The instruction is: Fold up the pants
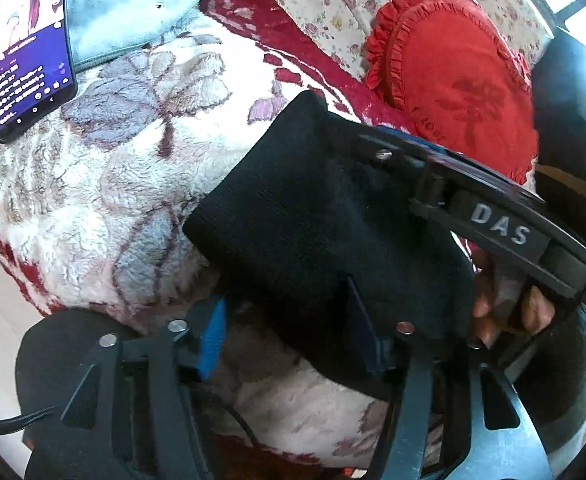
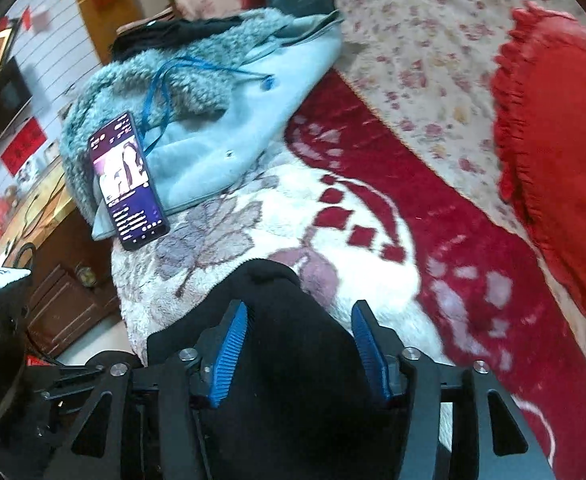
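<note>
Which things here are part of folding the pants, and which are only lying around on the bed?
For the job:
black pants
left gripper
right gripper

Only lying about:
phone, screen lit
light blue coat
red ruffled cushion
floral blanket under everything

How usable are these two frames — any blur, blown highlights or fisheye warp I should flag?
Left wrist view: sharp at centre, the black pants show knit texture; the window corner at upper right is blown out, and the phone bends with the fisheye rim. Right wrist view: motion-smeared on the right, the red cushion and blanket pattern streak; the pants read as featureless black.
</note>
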`<action>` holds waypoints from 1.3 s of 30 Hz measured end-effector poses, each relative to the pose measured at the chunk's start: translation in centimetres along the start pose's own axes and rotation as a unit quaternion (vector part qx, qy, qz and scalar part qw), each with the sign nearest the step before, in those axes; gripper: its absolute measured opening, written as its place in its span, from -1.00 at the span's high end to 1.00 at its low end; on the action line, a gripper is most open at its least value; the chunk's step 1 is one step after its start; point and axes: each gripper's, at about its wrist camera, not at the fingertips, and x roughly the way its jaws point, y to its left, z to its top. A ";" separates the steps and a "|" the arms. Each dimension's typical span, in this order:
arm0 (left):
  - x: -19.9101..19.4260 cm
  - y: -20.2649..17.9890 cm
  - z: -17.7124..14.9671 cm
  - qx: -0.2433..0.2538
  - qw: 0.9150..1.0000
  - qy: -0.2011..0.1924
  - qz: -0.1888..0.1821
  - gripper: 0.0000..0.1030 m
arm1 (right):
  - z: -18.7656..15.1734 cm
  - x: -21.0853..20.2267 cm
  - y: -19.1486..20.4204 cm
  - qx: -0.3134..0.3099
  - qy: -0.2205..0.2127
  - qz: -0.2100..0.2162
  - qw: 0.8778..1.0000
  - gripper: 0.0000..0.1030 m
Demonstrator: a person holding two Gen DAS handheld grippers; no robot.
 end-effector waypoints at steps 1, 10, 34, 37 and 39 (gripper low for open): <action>0.1 -0.1 0.1 0.002 1.000 -0.001 -0.001 -0.23 | 0.2 0.5 -0.1 0.000 0.006 0.007 1.000 -0.11; 0.5 -1.4 0.3 0.020 1.000 -0.004 -0.008 -0.05 | -1.1 1.2 -2.1 0.102 -0.026 0.077 0.991 0.22; 1.7 -22.1 -13.3 0.371 0.922 0.056 -0.099 0.64 | -21.3 -25.3 -9.1 0.293 -0.224 -0.076 0.926 0.67; 1.3 -22.1 -13.9 0.384 0.916 0.065 -0.097 0.64 | -24.1 -25.6 -9.8 0.331 -0.219 -0.071 0.915 0.22; -0.7 -22.1 -13.3 0.399 0.912 0.035 -0.089 0.64 | -24.8 -25.2 -10.0 0.339 -0.213 -0.063 0.914 0.01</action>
